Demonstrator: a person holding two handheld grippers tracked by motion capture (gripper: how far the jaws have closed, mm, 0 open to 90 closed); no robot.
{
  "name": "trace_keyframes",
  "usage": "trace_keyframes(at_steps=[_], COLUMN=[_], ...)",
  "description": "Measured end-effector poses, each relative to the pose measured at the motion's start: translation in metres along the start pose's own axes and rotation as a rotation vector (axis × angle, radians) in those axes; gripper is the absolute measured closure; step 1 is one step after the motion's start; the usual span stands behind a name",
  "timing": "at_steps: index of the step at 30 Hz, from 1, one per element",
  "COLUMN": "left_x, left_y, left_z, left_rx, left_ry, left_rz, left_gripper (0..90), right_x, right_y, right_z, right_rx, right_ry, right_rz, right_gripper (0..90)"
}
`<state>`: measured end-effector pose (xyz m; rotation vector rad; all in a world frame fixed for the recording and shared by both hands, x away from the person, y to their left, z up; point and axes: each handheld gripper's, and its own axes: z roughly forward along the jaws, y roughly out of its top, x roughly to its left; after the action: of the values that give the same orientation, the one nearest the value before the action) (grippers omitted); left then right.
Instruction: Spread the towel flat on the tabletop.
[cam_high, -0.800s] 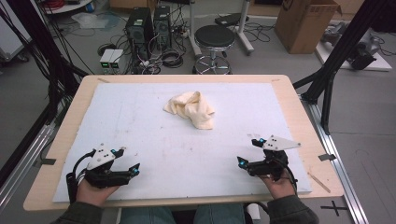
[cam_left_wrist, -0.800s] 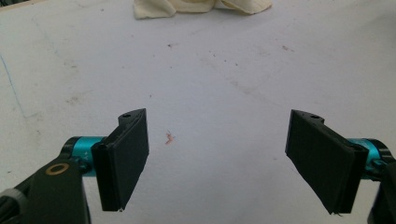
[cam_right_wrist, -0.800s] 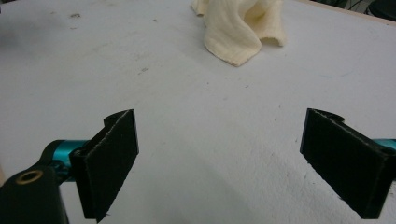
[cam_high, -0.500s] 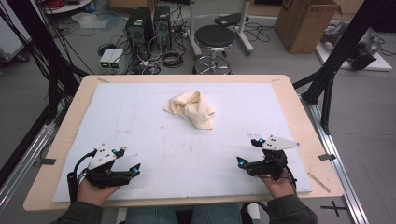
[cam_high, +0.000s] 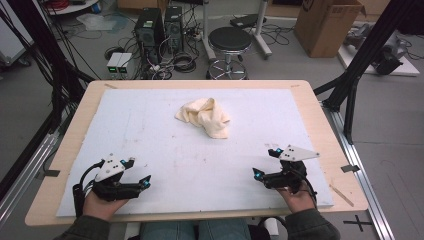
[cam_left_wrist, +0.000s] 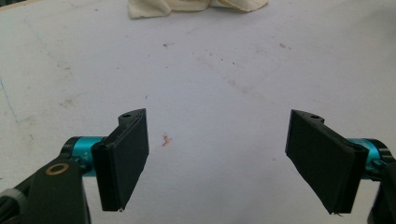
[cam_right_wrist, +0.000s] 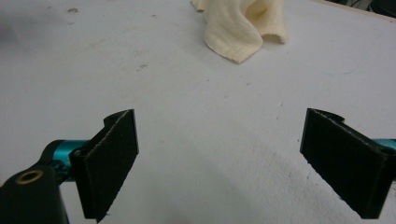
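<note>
My left gripper (cam_high: 137, 171) and right gripper (cam_high: 265, 163) rested near the bench's (cam_high: 320, 107) front edge, jaws spread wide and empty. The crumpled cream cloth (cam_high: 205, 116) lay well ahead, mid-bench, on the white mat (cam_high: 150, 130). Only bare mat lay between it and either gripper.

The right gripper (cam_right_wrist: 219, 163) has its two black jaws spread wide, with nothing between them but the bare white table cover (cam_right_wrist: 210, 140). Ahead of the jaws, well apart from them and slightly toward the side of the jaw seen at right, lies a crumpled cream cloth (cam_right_wrist: 243, 28). One rounded fold of it reaches back toward the gripper. Small dark specks dot the cover ahead of the jaw seen at left.
</note>
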<state>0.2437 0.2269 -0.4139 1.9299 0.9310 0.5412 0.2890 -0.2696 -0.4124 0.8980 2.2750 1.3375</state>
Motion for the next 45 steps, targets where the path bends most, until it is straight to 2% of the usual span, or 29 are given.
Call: trace_keyframes(at_steps=[15, 20, 24, 31, 34, 38, 45], left_x=[0.001, 0.003, 0.004, 0.007, 0.006, 0.005, 0.007], left_y=[-0.002, -0.003, -0.003, -0.003, -0.003, -0.002, 0.000], left_z=[-0.002, -0.004, -0.004, -0.005, -0.004, -0.002, -0.001], left_rx=[-0.001, -0.004, -0.008, -0.015, -0.012, -0.010, -0.020], left_ry=[0.009, 0.015, 0.018, 0.021, 0.014, 0.008, 0.004], left_rz=[0.000, -0.012, -0.013, -0.024, -0.018, -0.013, -0.018], left_gripper=[22.0, 22.0, 22.0, 22.0, 22.0, 22.0, 21.9], right_x=[-0.001, -0.004, -0.008, -0.021, -0.030, -0.033, -0.037], right_y=[0.011, 0.019, 0.027, 0.046, 0.058, 0.068, 0.094], right_z=[0.010, 0.016, 0.022, 0.037, 0.046, 0.051, 0.072], right_rx=[-0.005, 0.011, 0.025, 0.027, 0.035, 0.029, 0.024], right_ry=[0.027, 0.030, 0.040, 0.045, 0.044, 0.041, 0.039], right_rz=[-0.003, -0.027, -0.022, -0.028, -0.009, 0.003, -0.014], right_gripper=[10.7, 10.8, 10.8, 10.8, 10.8, 10.8, 10.8])
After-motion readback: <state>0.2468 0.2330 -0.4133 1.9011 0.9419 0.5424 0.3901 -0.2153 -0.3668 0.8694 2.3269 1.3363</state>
